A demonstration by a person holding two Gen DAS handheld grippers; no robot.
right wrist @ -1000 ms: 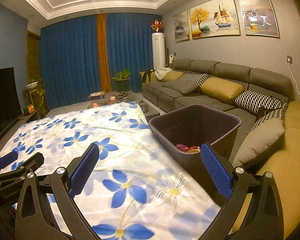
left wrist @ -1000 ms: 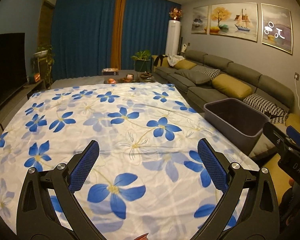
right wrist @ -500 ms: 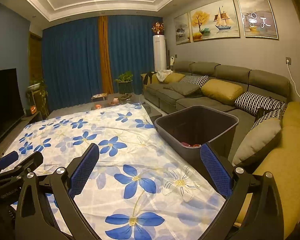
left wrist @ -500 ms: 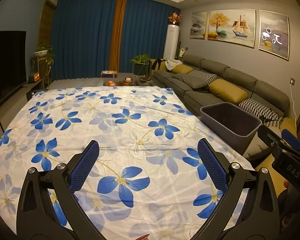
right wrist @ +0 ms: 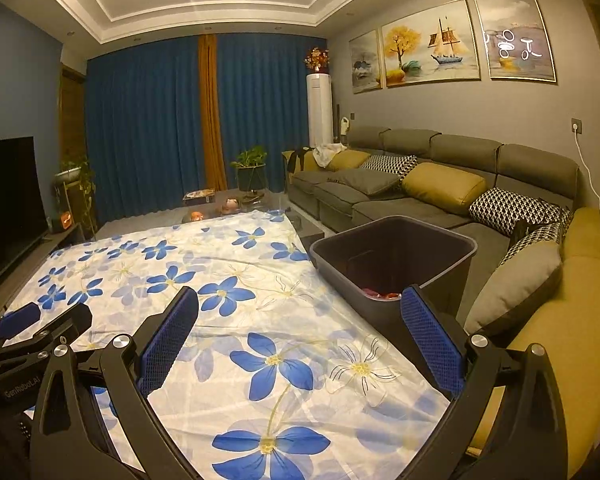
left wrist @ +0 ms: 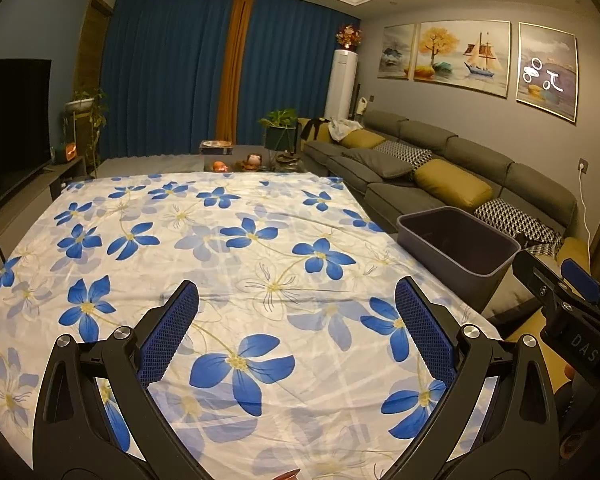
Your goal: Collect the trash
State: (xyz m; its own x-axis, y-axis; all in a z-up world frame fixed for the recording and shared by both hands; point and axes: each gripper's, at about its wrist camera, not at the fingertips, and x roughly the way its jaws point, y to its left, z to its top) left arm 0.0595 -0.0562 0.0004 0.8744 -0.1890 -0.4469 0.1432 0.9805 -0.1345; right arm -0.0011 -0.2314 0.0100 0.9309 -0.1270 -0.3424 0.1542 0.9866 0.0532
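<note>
Right wrist view: my right gripper hangs spread and empty over the floral cloth, and my left gripper is the same. The bin stands at the cloth's right edge with some trash inside. I see no loose trash on the cloth, so I risk snagging fabric if I close low.

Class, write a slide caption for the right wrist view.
Open right hand-held gripper above floral cloth, beside bin.
</note>
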